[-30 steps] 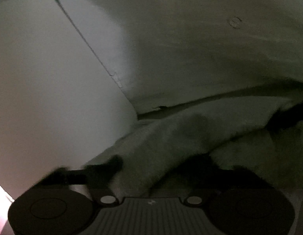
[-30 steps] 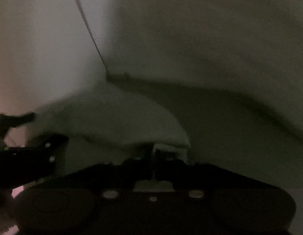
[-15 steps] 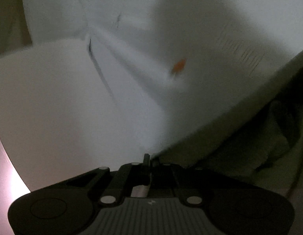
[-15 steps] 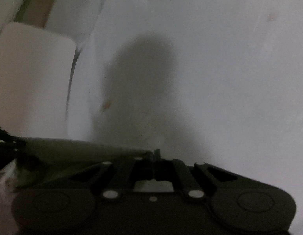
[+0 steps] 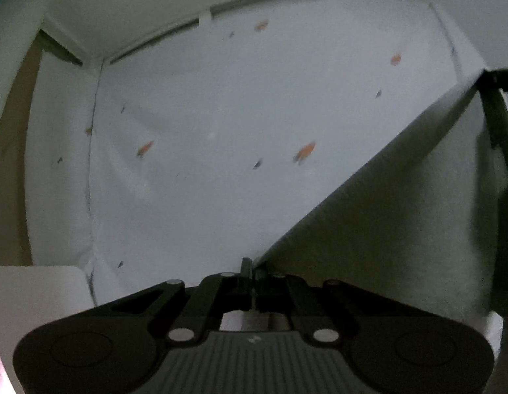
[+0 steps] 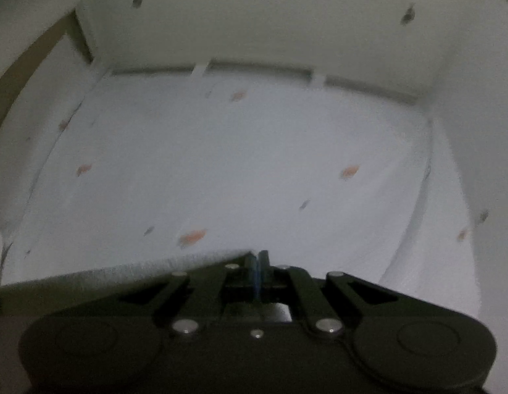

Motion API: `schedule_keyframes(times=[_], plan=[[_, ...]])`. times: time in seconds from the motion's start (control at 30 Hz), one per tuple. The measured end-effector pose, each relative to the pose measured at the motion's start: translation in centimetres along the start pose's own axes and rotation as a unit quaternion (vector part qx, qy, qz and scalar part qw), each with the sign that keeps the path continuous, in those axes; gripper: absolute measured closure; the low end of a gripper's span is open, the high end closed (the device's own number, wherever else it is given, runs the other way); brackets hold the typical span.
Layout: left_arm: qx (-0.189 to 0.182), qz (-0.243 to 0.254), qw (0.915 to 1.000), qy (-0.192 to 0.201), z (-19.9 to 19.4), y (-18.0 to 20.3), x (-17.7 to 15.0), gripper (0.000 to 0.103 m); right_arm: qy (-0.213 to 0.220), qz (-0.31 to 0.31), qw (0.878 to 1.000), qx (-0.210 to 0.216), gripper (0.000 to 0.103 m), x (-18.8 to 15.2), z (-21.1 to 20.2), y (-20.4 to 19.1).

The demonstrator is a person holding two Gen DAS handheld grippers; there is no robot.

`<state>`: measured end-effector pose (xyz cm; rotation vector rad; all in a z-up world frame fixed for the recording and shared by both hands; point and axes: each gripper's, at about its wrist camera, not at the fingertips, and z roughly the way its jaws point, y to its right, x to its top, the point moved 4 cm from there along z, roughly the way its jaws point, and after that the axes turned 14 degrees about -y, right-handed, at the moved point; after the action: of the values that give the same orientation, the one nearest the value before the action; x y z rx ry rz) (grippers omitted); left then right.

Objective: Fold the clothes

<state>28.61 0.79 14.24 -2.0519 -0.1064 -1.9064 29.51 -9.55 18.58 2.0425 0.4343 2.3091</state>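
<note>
Garment [image 5: 401, 229] edge pinched by both jaws; rest cut off.

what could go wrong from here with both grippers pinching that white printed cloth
1. The left gripper and right gripper each seem to pinch only a thin edge of the white garment, so a tug might slip it free.
2. The raised flap runs diagonally in the left view; uneven lowering could leave a skewed fold.
3. Fabric bunches along the right side; that wrinkle might get trapped.
</note>
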Motion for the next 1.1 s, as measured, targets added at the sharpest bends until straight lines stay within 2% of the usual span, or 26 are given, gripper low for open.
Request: schedule_keyframes(times=[0.17,0.27,0.33,0.4,0.43,0.47,0.5,0.53,0.57,0.6,0.63,0.67,0.7,0.77,0.87,0.93,0.97,1.03,1.1], plan=[[0.022,-0.014,0.9995,-0.014,-1.7,1.0,-1.0,0.101,0.028,0.010,0.999,-0.013,0.103,1.9,-4.9,5.9],[0.060,0.001,0.9973,-0.042,-2.5,0.4,-3.1,0.101,0.043,0.016,0.999,-0.020,0.103,2.9,-7.7,9.3],[0.092,0.019,0.9927,-0.075,-3.2,0.0,-4.6,0.101,0.004,0.020,1.000,0.008,0.102,0.8,-8.2,7.2],[0.122,0.036,0.9823,-0.137,-2.3,-1.8,-8.4,0.099,-0.069,0.033,0.996,0.053,0.101,-2.7,-7.7,4.7],[0.129,0.045,0.9749,-0.176,-1.7,-2.6,-10.4,0.095,-0.126,0.041,0.987,0.091,0.095,-5.4,-7.3,3.2],[0.128,0.052,0.9657,-0.220,-1.2,-3.4,-12.8,0.093,-0.183,0.048,0.974,0.128,0.083,-8.1,-7.0,1.8],[0.112,0.057,0.9535,-0.274,-0.5,-4.2,-15.9,0.092,-0.243,0.050,0.957,0.151,0.072,-11.3,-7.1,0.4],[0.096,0.061,0.9380,-0.327,0.1,-4.9,-19.1,0.086,-0.303,0.052,0.936,0.174,0.057,-14.5,-7.3,-0.9],[0.078,0.065,0.9180,-0.383,0.5,-5.5,-22.5,0.078,-0.362,0.054,0.910,0.195,0.056,-17.7,-7.6,-2.2],[0.058,0.066,0.8950,-0.437,0.3,-5.7,-26.1,0.077,-0.417,0.054,0.882,0.214,0.056,-20.8,-8.0,-3.4],[0.040,0.068,0.8770,-0.474,-0.1,-5.6,-28.9,0.077,-0.454,0.047,0.863,0.215,0.056,-23.1,-8.7,-4.0],[0.026,0.074,0.8624,-0.500,-0.9,-5.3,-31.2,0.077,-0.495,0.028,0.844,0.206,0.056,-25.4,-9.9,-4.4],[0.017,0.081,0.8508,-0.519,-1.8,-4.9,-32.9,0.077,-0.520,0.011,0.833,0.190,0.056,-27.1,-10.9,-4.2],[0.001,0.089,0.8342,-0.544,-3.4,-4.2,-35.1,0.072,-0.548,0.013,0.822,0.154,0.051,-28.9,-12.3,-2.2],[-0.030,0.102,0.8292,-0.549,-4.9,-2.9,-36.2,0.058,-0.585,0.026,0.804,0.102,0.041,-31.2,-14.2,0.7],[-0.047,0.132,0.8355,-0.531,-4.1,-1.4,-34.4,0.055,-0.605,0.043,0.792,0.071,0.041,-32.1,-15.0,2.5],[-0.060,0.148,0.8391,-0.520,-3.7,-0.4,-33.4,0.052,-0.608,0.052,0.791,0.056,0.041,-32.5,-15.2,3.1],[-0.098,0.166,0.8457,-0.498,-3.5,1.1,-32.0,0.045,-0.613,0.069,0.787,0.026,0.041,-33.2,-15.6,4.5],[-0.146,0.165,0.8486,-0.481,-3.4,3.1,-30.8,0.039,-0.618,0.086,0.782,-0.004,0.041,-34.0,-16.0,5.8]])
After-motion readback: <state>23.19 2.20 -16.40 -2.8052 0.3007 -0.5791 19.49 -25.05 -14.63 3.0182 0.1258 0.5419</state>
